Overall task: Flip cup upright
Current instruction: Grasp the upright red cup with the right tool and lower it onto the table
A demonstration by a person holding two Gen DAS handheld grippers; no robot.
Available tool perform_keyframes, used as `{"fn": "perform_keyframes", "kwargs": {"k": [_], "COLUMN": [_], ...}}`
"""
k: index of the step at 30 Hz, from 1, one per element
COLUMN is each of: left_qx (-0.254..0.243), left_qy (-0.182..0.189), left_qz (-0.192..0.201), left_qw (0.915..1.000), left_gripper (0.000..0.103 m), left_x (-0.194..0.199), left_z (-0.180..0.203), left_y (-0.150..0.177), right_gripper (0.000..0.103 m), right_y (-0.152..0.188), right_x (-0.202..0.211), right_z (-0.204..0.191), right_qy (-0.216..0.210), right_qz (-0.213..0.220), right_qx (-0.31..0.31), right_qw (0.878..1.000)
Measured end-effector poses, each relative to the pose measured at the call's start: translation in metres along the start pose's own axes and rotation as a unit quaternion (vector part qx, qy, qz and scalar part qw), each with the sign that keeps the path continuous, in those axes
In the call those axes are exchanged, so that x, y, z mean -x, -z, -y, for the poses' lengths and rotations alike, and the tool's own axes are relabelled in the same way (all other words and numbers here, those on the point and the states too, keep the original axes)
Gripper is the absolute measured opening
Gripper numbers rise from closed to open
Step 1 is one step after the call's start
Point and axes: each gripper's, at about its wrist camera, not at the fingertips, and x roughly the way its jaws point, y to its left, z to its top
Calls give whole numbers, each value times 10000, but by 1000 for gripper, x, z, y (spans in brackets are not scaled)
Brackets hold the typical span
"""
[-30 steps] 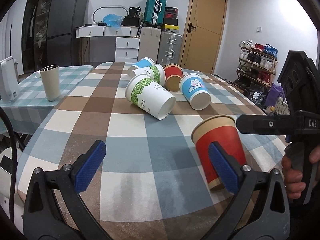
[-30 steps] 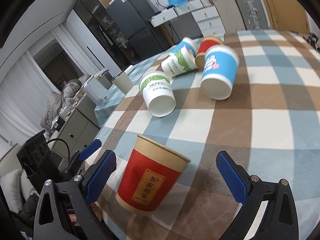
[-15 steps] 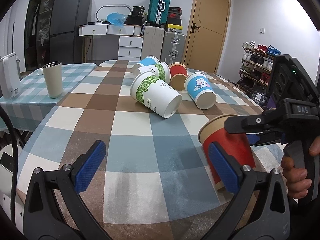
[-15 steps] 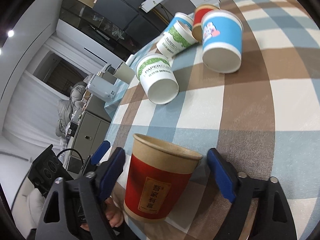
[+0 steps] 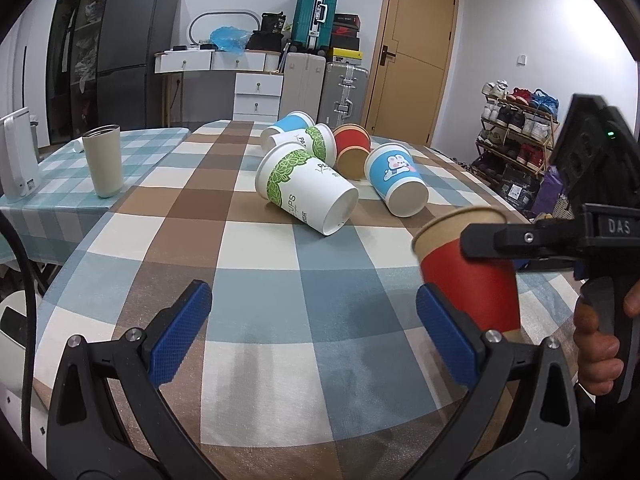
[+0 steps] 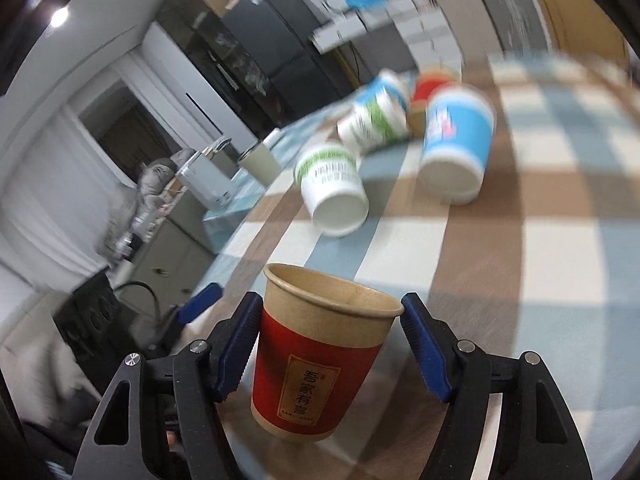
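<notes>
Closing the right gripper (image 6: 330, 348) around the upright red cup (image 6: 320, 364), pads not quite touching. Left gripper (image 5: 312, 332) wide, idle over the bench (image 5: 260, 320). Next: probably squeeze gently.

Upright cup (image 6: 320, 354) between right claw (image 6: 328, 350) fingers; toppled cups (image 5: 308, 188) behind it on table (image 5: 260, 320)

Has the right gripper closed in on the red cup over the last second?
Yes. The right gripper has narrowed from wide open; its left pad now sits at the red cup, the right pad slightly off. Whether it grips firmly, I cannot tell.
</notes>
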Motion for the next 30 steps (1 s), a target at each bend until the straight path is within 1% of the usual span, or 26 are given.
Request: {"fn": "perform_keyframes", "kwargs": {"k": [2,4,7,12,17,20,26,29,30], "left_qx": [11,0,-2,-1,-2,4,3,6,8], "left_qy": [9,8,14,17,9,14,12,10,12], "left_qz": [-9,-8,-11,-14,-11,-24,-29,-24,-23], "left_qw": [10000,10000,10000,10000,10000,10000,10000,10000,10000], "left_gripper": [102,102,102,102,102,102,102,102,102], "left_x": [-1,-1,-1,-2,-1,-3,-3,-3,-3], "left_z": [1,1,1,1,1,2,1,1,1], "left_y": [0,0,1,1,1,2,3,3,3], "right_gripper": [72,72,71,71,71,71,71,71,67], "right_y": [2,3,5,2,-3,-2,5,13,17], "right_x": [6,8,9,2,-5,-8,-6,-1,1], "right_z": [-11,-16,-18,-26,-30,-32,-36,-38,-38], "right_qy": [400,596,832,1149,1311,1390,1389,1305,1249], "right_qz": [309,504,695,843,952,908,865,847,807], "right_qx": [451,685,934,1212,1323,1386,1552,1631,1653], "right_qw": [9977,9946,9897,9823,9779,9763,9742,9743,9750]}}
